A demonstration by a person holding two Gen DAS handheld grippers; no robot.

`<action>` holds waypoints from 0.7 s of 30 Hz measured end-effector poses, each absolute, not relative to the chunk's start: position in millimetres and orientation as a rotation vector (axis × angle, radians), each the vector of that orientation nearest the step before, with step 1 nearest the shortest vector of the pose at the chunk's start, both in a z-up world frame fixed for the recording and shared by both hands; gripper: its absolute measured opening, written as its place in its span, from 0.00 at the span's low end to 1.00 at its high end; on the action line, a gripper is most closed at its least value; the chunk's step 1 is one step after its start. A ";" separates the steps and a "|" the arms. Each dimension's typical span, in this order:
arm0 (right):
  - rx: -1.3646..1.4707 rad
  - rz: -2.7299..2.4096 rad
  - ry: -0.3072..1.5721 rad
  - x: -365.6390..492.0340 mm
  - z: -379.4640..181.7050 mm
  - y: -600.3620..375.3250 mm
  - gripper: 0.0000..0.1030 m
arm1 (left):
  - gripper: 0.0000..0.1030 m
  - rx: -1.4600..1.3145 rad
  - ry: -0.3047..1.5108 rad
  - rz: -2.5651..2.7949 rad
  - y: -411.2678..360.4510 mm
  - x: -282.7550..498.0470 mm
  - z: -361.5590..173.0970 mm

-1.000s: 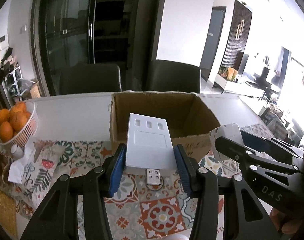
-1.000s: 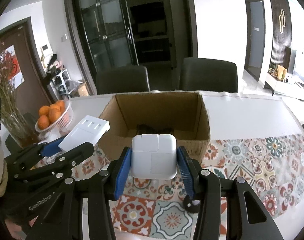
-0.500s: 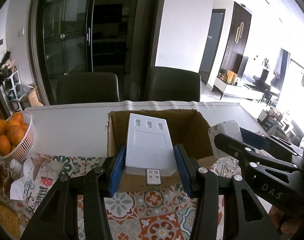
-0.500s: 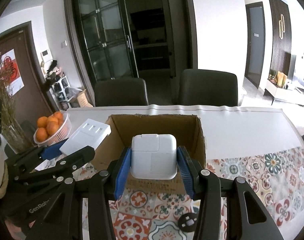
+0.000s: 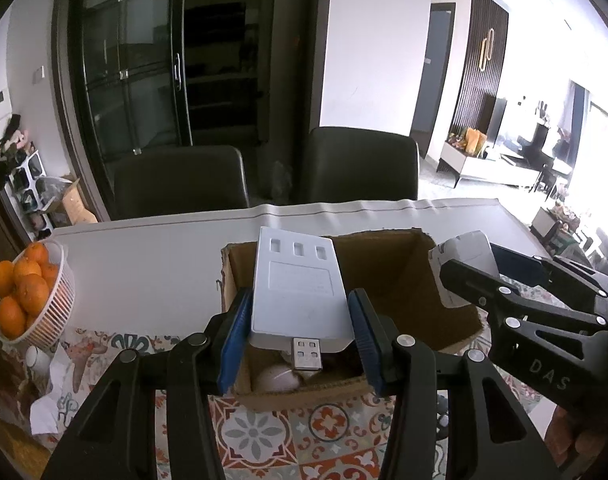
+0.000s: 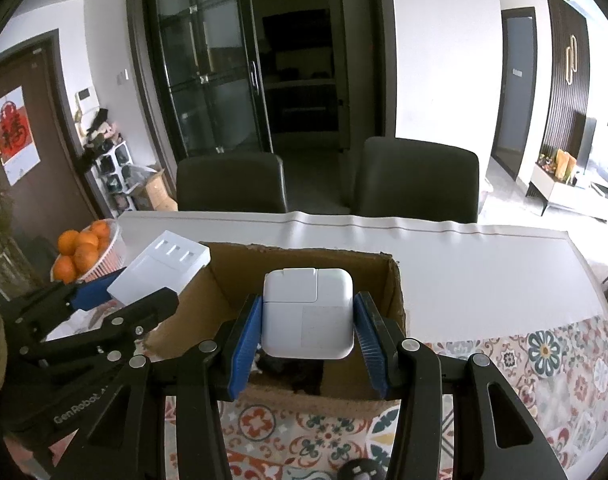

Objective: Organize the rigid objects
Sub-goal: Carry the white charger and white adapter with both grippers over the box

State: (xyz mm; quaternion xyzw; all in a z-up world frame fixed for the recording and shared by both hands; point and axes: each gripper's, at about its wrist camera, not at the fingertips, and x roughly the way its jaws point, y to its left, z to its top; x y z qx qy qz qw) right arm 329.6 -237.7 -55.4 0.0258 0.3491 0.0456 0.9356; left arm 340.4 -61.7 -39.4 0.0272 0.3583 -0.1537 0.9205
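My left gripper (image 5: 298, 316) is shut on a flat white USB hub (image 5: 298, 292) whose plug points back at me; it hangs over the open cardboard box (image 5: 383, 264). My right gripper (image 6: 308, 320) is shut on a square white power adapter (image 6: 307, 312), also above the box (image 6: 395, 292). In the right wrist view the left gripper (image 6: 116, 300) and hub (image 6: 160, 268) show at the left. The left wrist view shows the right gripper's black fingers (image 5: 503, 300) and adapter (image 5: 463, 252) at the right. A white rounded object (image 5: 278, 376) and dark items (image 6: 300, 372) lie inside the box.
A white basket of oranges (image 5: 24, 296) stands at the table's left, with crumpled white paper (image 5: 52, 396) in front of it. A patterned cloth (image 6: 543, 360) covers the near table, white table (image 6: 483, 260) beyond. Two dark chairs (image 6: 415, 180) stand behind. A small black round item (image 6: 359, 470) lies at the bottom edge.
Both grippers moved forward toward the box with their loads; the box slid from ahead to beneath the held hub and adapter, and its inside now shows.
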 end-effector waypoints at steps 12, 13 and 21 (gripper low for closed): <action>-0.011 0.089 0.783 363.2 -72.5 -237.1 0.46 | 0.47 0.069 0.826 -0.297 -64.7 373.9 -69.4; -0.017 0.091 0.790 364.8 -74.7 -236.6 0.46 | 0.47 0.071 0.833 -0.296 -65.0 375.7 -71.8; -0.039 0.114 0.863 382.9 -97.0 -238.8 0.46 | 0.47 0.105 0.877 -0.292 -69.5 387.2 -89.8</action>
